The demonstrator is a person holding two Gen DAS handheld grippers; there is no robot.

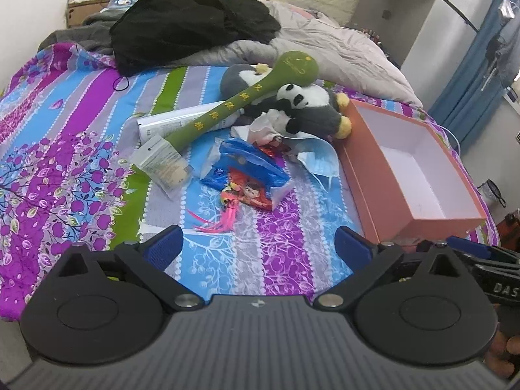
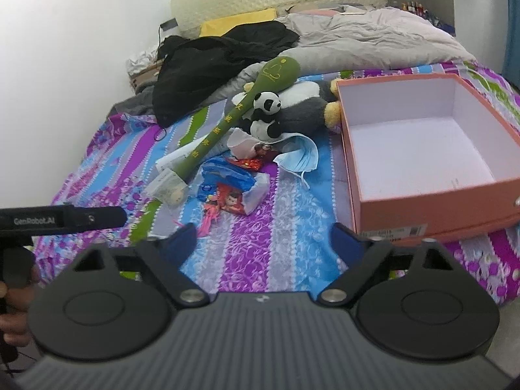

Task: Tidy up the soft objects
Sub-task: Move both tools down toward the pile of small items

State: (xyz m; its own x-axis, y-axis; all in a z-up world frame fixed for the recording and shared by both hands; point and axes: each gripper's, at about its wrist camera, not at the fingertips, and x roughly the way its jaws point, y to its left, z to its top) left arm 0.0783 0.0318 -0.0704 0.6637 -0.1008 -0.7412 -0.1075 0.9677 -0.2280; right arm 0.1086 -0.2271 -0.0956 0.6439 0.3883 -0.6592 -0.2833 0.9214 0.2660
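A pile of soft toys lies mid-bed: a long green plush mallet (image 1: 247, 97) (image 2: 227, 123), a small panda plush (image 1: 299, 97) (image 2: 266, 113) and a grey penguin plush (image 1: 320, 115) (image 2: 302, 110) under them. An empty orange box (image 1: 422, 224) (image 2: 438, 201) with a white inside stands to their right. My left gripper (image 1: 258, 237) hovers open over the striped bedsheet, short of the pile, with nothing between its fingers. My right gripper (image 2: 264, 232) is also open and empty, near the box's front left corner.
In front of the toys lie a blue face mask (image 1: 321, 162), blue and red snack wrappers (image 1: 247, 162), a white tube (image 1: 169, 123) and a clear packet (image 1: 162, 162). A black garment (image 1: 188, 26) and a grey quilt (image 1: 341, 42) are heaped at the bed's head.
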